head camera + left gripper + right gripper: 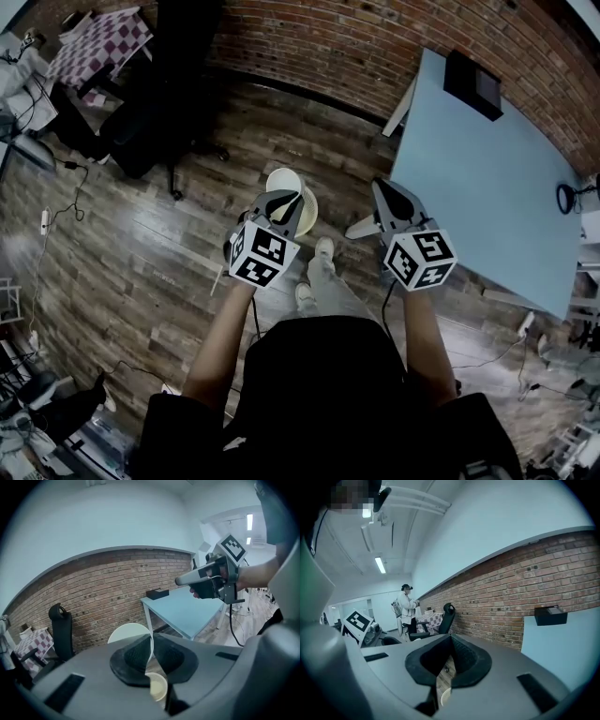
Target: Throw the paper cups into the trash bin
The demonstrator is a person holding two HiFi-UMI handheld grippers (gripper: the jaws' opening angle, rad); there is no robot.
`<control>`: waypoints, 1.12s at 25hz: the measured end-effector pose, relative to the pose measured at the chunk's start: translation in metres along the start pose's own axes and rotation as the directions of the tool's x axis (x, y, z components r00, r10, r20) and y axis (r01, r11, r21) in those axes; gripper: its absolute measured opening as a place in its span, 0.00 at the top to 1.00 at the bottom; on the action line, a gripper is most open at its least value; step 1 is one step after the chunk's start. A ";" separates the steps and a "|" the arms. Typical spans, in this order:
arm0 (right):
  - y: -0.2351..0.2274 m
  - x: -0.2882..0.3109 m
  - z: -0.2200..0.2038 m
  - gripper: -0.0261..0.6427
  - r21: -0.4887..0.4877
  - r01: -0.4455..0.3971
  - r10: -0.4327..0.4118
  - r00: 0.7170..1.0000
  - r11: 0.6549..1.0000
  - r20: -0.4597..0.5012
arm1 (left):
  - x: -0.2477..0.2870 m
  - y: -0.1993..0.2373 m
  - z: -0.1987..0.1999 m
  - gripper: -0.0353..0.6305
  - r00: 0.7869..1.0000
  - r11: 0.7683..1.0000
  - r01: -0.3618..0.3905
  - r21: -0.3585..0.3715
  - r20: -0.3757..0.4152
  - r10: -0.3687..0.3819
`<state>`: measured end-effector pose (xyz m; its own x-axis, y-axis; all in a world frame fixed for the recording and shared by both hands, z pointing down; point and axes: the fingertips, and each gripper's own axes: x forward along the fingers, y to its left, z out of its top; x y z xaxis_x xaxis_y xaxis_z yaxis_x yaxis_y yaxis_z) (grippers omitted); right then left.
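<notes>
left tool (151, 654) is clenched on the wall of a paper cup (127, 633), held above the wood floor (169, 244) near the table (469, 178). right tool (450, 645) is closed, empty.

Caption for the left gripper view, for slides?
Left tongs pinching a paper cup by its wall above the trash bin, blue table behind.

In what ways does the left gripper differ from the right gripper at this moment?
The left gripper pinches the wall of a paper cup; the right gripper has its jaws together on nothing. In the head view the left gripper overlaps the white trash bin, the right gripper is nearer the blue table. Both carry a marker cube.
</notes>
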<state>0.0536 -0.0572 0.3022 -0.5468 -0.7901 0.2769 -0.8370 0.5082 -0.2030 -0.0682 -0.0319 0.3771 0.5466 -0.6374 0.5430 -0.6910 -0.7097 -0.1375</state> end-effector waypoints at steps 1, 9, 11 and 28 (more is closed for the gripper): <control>0.000 0.006 0.001 0.95 0.000 -0.010 0.010 1.000 1.000 -0.001 | 0.001 0.003 -0.001 0.91 1.000 1.000 -0.005 -0.004 -0.005 0.005; -0.012 0.054 0.013 0.95 0.001 -0.060 0.060 0.998 0.998 -0.012 | 0.025 0.041 0.000 0.91 0.999 0.999 -0.038 -0.033 -0.030 0.037; -0.020 0.065 0.017 0.95 0.002 -0.066 0.067 0.998 0.998 -0.015 | 0.034 0.050 0.004 0.91 0.999 0.998 -0.043 -0.038 -0.033 0.042; -0.088 0.156 0.037 0.95 0.034 -0.140 0.142 0.989 0.990 -0.040 | 0.109 0.104 0.029 0.91 0.993 0.995 -0.081 -0.063 -0.093 0.075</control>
<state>0.0429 -0.2382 0.3289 -0.6602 -0.6957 0.2829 -0.7508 0.6022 -0.2714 -0.0663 -0.1838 0.3986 0.4468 -0.6581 0.6060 -0.7615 -0.6353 -0.1285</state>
